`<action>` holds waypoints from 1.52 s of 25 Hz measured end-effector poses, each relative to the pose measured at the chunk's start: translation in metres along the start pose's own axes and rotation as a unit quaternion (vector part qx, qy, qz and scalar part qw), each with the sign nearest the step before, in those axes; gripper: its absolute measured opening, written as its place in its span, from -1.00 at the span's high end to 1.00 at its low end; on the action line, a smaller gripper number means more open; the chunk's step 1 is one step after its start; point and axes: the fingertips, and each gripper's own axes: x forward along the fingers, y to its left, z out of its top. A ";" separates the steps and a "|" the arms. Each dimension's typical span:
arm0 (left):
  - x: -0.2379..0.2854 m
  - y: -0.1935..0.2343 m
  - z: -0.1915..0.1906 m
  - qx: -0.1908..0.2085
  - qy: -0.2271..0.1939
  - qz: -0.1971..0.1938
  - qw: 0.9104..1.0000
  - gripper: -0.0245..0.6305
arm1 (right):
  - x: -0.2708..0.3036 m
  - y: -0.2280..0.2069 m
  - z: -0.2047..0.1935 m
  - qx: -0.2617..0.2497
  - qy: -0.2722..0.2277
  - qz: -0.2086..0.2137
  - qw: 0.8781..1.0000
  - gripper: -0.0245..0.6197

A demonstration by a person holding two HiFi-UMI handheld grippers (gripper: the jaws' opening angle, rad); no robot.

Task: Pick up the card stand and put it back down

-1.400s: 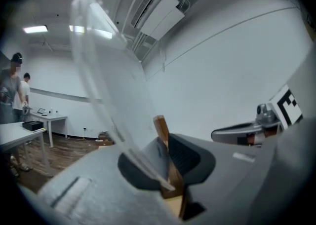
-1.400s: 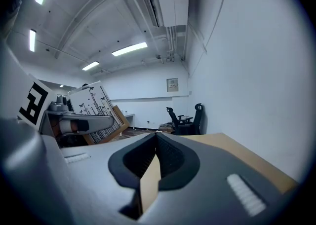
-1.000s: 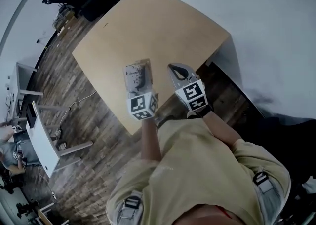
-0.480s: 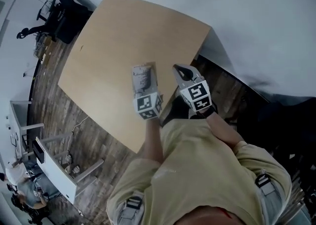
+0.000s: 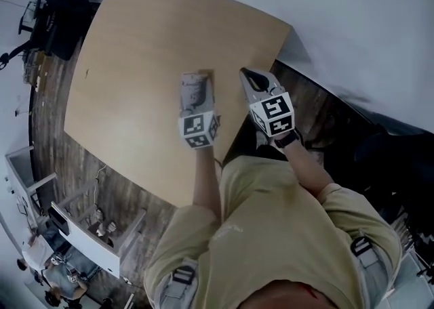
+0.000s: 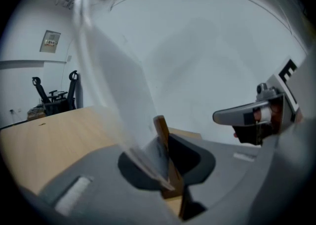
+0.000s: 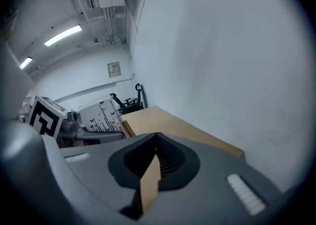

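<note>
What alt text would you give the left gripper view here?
The left gripper is shut on the wooden base of a card stand, whose clear panel rises toward the upper left. Behind it lie a light wooden table and a white wall, with the right gripper at the right.

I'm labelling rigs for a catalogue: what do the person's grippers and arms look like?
Both the left gripper and right gripper are grey, with dark pads inside rounded jaws. Each carries a cube with black-and-white square markers. The person wears a tan short-sleeved shirt, a dark band on the right wrist and grey buckled shoulder straps.
</note>
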 end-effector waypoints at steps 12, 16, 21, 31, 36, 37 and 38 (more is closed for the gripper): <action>0.129 0.058 -0.017 0.016 0.038 -0.058 0.997 0.78 | 0.071 -0.075 -0.055 0.073 0.052 -0.043 0.995 0.91; 0.162 0.074 -0.026 0.028 0.047 -0.063 0.996 0.78 | 0.086 -0.090 -0.075 0.086 0.068 -0.050 0.993 0.91; 0.205 0.091 -0.032 0.046 0.052 -0.082 0.994 0.78 | 0.103 -0.123 -0.087 0.107 0.068 -0.079 0.989 0.91; 0.267 0.079 -0.052 0.107 0.081 -0.165 0.977 0.78 | 0.120 -0.142 -0.100 0.129 0.077 -0.096 0.984 0.91; 0.276 0.062 -0.050 0.160 0.061 -0.197 0.965 0.78 | 0.124 -0.143 -0.101 0.118 0.083 -0.096 0.985 0.91; 0.276 0.058 -0.049 0.171 0.056 -0.202 0.963 0.78 | 0.123 -0.143 -0.101 0.113 0.084 -0.097 0.985 0.91; 0.276 0.055 -0.049 0.180 0.054 -0.207 0.960 0.78 | 0.122 -0.143 -0.100 0.109 0.085 -0.097 0.986 0.91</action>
